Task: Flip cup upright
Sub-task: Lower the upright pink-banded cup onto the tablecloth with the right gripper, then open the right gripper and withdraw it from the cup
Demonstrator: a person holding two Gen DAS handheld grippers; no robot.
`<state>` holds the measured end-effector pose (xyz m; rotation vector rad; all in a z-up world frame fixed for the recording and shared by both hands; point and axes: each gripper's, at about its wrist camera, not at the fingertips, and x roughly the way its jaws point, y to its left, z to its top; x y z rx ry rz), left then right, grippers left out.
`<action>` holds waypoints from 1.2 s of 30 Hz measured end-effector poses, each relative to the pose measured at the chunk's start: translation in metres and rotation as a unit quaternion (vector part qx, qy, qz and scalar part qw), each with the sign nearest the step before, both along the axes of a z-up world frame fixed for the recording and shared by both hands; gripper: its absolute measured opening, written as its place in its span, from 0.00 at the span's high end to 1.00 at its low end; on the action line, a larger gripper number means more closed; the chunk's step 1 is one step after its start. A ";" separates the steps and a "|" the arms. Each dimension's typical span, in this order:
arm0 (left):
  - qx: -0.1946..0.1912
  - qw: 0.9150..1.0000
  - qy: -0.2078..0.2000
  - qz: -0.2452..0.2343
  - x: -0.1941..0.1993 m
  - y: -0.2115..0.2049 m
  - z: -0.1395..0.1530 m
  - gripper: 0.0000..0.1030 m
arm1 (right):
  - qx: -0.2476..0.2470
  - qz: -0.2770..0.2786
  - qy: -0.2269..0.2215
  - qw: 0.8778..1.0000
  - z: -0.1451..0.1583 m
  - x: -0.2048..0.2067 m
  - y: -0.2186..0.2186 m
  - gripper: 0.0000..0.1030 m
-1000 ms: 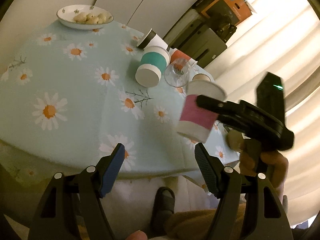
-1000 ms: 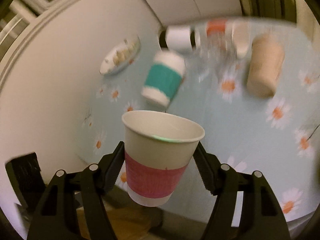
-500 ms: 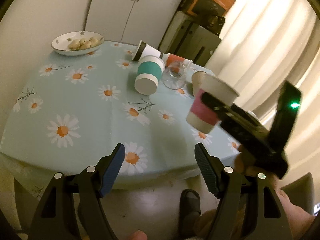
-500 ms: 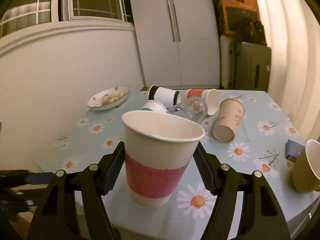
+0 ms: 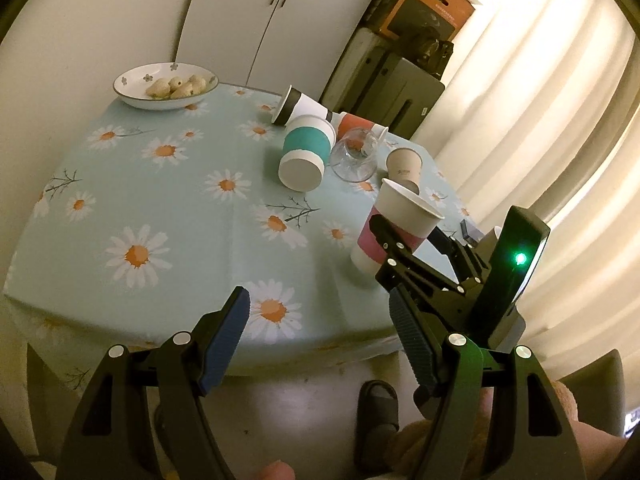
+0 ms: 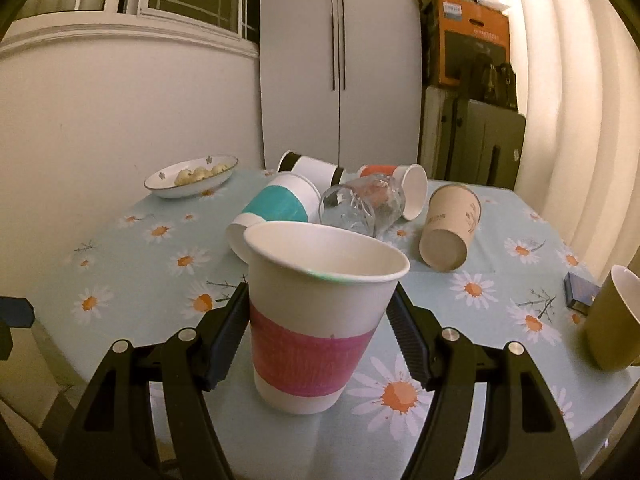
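Note:
My right gripper (image 6: 316, 316) is shut on a white paper cup with a pink band (image 6: 312, 332). The cup is upright, mouth up, at or just above the daisy tablecloth (image 6: 132, 264) near the front edge; I cannot tell whether its base touches. In the left wrist view the same cup (image 5: 392, 228) and right gripper (image 5: 404, 236) are at the right. My left gripper (image 5: 320, 312) is open and empty, off the table's near edge.
Lying on their sides behind: a teal-banded cup (image 6: 276, 208), a black-banded cup (image 6: 308, 166), an orange-banded cup (image 6: 396, 180), a glass (image 6: 360, 204), a tan cup (image 6: 452, 224). A bowl of food (image 6: 192, 176) stands back left. An olive mug (image 6: 612, 320) and small dark box (image 6: 580, 292) are right.
The right gripper has swung the pink-banded cup from tilted to upright and lowered it towards the cloth. The left gripper has stayed open and drawn back a little.

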<state>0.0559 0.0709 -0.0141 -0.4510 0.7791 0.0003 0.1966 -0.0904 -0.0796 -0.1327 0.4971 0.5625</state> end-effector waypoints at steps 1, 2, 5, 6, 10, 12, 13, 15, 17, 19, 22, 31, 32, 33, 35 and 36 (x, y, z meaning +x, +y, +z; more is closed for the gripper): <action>0.000 1.000 0.000 0.000 0.000 0.000 0.000 0.32 | -0.001 0.001 -0.003 1.000 0.000 -0.001 0.001 0.34; 0.001 1.000 0.001 -0.001 0.001 0.000 0.000 0.32 | -0.003 0.003 -0.005 1.000 -0.001 -0.001 0.001 0.34; 0.003 1.000 0.003 -0.003 0.001 -0.001 -0.001 0.32 | -0.003 0.007 -0.004 1.000 -0.002 -0.002 0.001 0.34; 0.004 1.000 0.003 -0.005 0.001 -0.001 -0.001 0.32 | -0.003 0.009 -0.001 1.000 -0.003 -0.002 0.001 0.34; 0.001 1.000 0.004 -0.009 0.001 -0.002 -0.001 0.32 | -0.008 0.015 0.006 1.000 -0.006 -0.003 0.002 0.34; 0.002 1.000 0.005 -0.010 0.002 -0.003 -0.001 0.32 | -0.007 0.015 0.013 1.000 -0.007 -0.002 0.002 0.34; 0.001 1.000 0.006 -0.011 0.002 -0.003 -0.002 0.32 | -0.004 0.014 0.016 1.000 -0.006 -0.002 0.001 0.34; 0.002 1.000 0.006 -0.013 0.002 -0.004 -0.002 0.32 | -0.001 0.014 0.021 1.000 -0.006 -0.001 0.000 0.33; 0.004 1.000 0.007 -0.014 0.002 -0.004 -0.002 0.32 | -0.001 0.017 0.023 1.000 -0.005 -0.001 0.000 0.31; 0.005 1.000 0.007 -0.015 0.002 -0.004 -0.003 0.32 | 0.001 0.017 0.023 1.000 -0.004 -0.002 -0.001 0.25; 0.005 1.000 0.007 -0.015 0.002 -0.004 -0.003 0.32 | 0.005 0.018 0.022 1.000 0.000 -0.005 -0.004 0.18; -0.006 1.000 -0.015 -0.014 -0.003 0.000 0.002 0.32 | 0.026 0.033 0.006 0.999 0.028 -0.021 -0.017 0.10; -0.009 1.000 -0.019 -0.015 -0.004 0.000 0.003 0.32 | 0.028 0.035 0.003 0.999 0.032 -0.024 -0.020 0.10; -0.017 0.999 -0.026 -0.018 -0.006 0.001 0.005 0.32 | 0.030 0.034 -0.001 0.999 0.037 -0.026 -0.023 0.10; -0.023 0.999 -0.036 -0.020 -0.010 0.001 0.008 0.32 | 0.040 0.030 -0.007 0.999 0.047 -0.032 -0.034 0.10; -0.021 0.999 -0.041 -0.020 -0.012 0.001 0.010 0.32 | 0.042 0.028 -0.007 0.999 0.049 -0.035 -0.038 0.10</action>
